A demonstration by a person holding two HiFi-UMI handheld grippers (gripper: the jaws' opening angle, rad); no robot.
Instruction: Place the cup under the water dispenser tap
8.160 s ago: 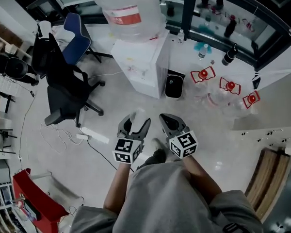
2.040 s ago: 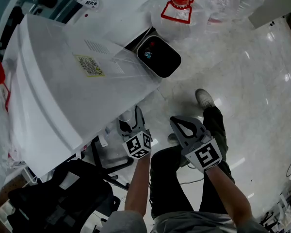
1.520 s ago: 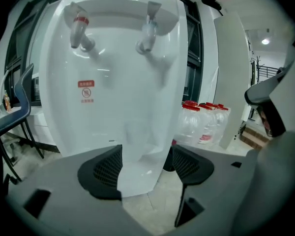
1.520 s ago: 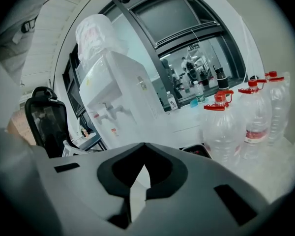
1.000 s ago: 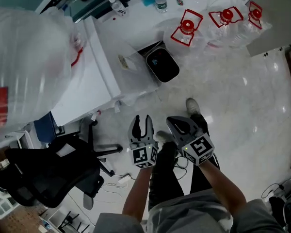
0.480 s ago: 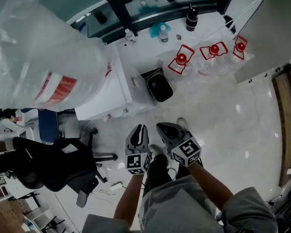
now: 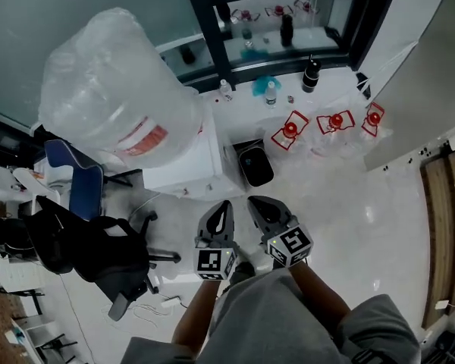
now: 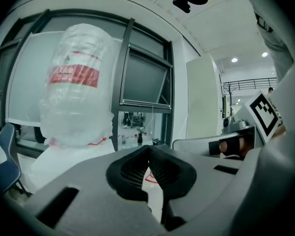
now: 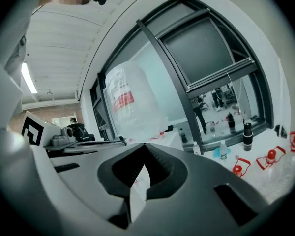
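No cup shows in any view. The white water dispenser [image 7: 188, 167] carries a big clear bottle [image 7: 117, 82] with a red label, and its tap side is hidden from above. My left gripper [image 7: 226, 203] is held out in front of the person, a little short of the dispenser, jaws shut with nothing between them. My right gripper [image 7: 252, 200] is beside it, also shut and empty. The left gripper [image 8: 148, 149] points at the bottle [image 8: 76, 97]. In the right gripper view, the right gripper [image 9: 145, 146] has the bottle [image 9: 132, 102] to its upper left.
A black office chair [image 7: 98, 252] and a blue chair [image 7: 72, 188] stand left of the dispenser. A black bin [image 7: 255, 165] sits at its right side. Red-capped water jugs [image 7: 288, 131] and small bottles [image 7: 311, 74] line the window wall. Cables [image 7: 163, 302] lie on the floor.
Both grippers have risen. The left gripper's jaws went from open to shut on nothing. The cup it held in the oldest frame is gone from it.
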